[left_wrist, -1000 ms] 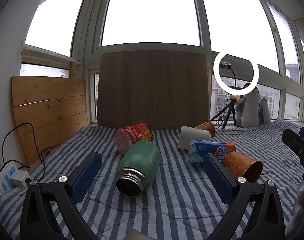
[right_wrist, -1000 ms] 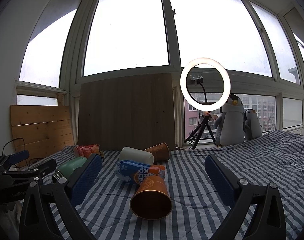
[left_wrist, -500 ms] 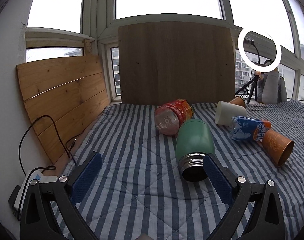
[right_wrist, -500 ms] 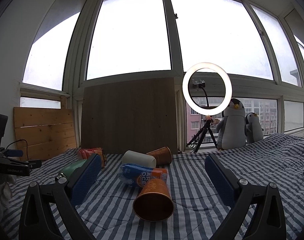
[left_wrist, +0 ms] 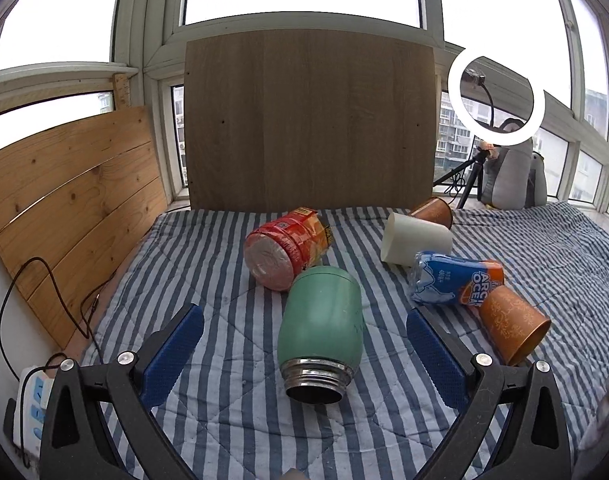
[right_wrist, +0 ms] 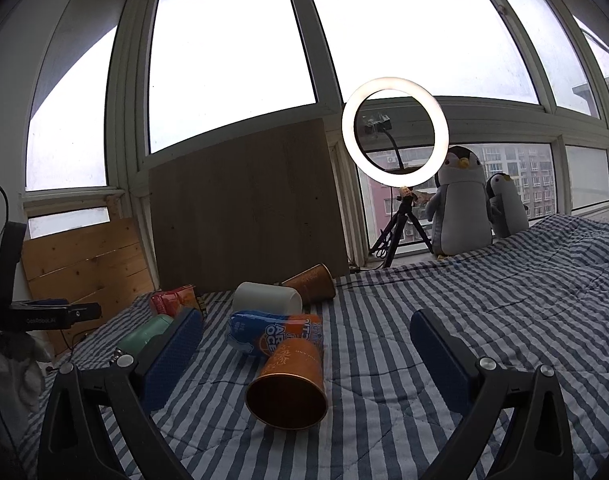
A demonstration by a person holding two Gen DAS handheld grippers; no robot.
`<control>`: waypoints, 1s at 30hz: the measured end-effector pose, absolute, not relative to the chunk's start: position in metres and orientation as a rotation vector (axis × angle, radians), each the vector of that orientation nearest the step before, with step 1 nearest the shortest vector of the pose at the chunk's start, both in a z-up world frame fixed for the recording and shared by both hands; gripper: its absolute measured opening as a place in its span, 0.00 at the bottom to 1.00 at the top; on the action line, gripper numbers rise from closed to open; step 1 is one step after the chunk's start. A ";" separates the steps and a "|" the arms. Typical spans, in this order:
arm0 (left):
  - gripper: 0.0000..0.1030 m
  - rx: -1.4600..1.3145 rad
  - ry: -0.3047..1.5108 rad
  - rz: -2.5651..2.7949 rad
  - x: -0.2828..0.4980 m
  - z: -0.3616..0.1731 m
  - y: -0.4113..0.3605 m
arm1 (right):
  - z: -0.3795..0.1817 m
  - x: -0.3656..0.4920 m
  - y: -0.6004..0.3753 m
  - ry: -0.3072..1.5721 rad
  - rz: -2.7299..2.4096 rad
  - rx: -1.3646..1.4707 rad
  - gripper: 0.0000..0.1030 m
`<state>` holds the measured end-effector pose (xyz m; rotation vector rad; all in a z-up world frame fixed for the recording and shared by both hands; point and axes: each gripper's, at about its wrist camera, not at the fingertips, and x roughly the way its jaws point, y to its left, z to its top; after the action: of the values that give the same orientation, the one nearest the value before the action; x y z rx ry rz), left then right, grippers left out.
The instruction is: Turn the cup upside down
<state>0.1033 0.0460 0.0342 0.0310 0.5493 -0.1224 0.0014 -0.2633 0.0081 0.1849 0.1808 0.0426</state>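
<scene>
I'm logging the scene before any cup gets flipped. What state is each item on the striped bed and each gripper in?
Green metal flask: on its side, lidless, mouth toward the camera.
Near copper cup: on its side, empty.
Far copper cup: on its side.
White cylindrical cup: on its side.
Blue and orange plastic bottle: lying flat.
Red snack canister: lying down.
Ring light: lit.
Left gripper: open, empty.
Right gripper: open, empty.
</scene>
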 end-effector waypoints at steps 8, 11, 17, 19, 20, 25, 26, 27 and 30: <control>1.00 0.014 0.632 -0.217 0.132 0.028 -0.038 | 0.028 0.013 -0.312 0.246 0.076 0.136 0.98; 1.00 -0.019 0.649 -0.235 0.138 0.023 -0.053 | 0.039 0.035 -0.319 0.303 0.132 0.102 0.95; 1.00 0.022 0.644 -0.214 0.122 0.006 -0.053 | 0.049 0.092 -0.296 0.439 0.272 -0.033 0.81; 1.00 0.009 0.616 -0.209 0.110 0.003 -0.044 | 0.046 0.108 -0.285 0.457 0.297 -0.075 0.81; 1.00 0.005 0.587 -0.187 0.103 0.002 -0.039 | 0.043 0.116 -0.282 0.470 0.312 -0.075 0.81; 1.00 0.010 0.550 -0.142 0.094 -0.006 -0.027 | 0.027 0.151 -0.263 0.562 0.370 -0.089 0.81; 1.00 0.016 0.537 -0.124 0.093 -0.007 -0.026 | 0.024 0.159 -0.256 0.602 0.393 -0.113 0.81; 1.00 0.014 0.531 -0.121 0.094 -0.008 -0.025 | 0.023 0.165 -0.250 0.620 0.397 -0.134 0.81; 1.00 -0.022 0.532 -0.136 0.096 -0.014 -0.019 | 0.021 0.183 -0.230 0.707 0.436 -0.200 0.81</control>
<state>0.0962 -0.0190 -0.0135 -0.0222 0.5321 -0.1359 0.1834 -0.2300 0.0214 -0.2002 0.7071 0.4359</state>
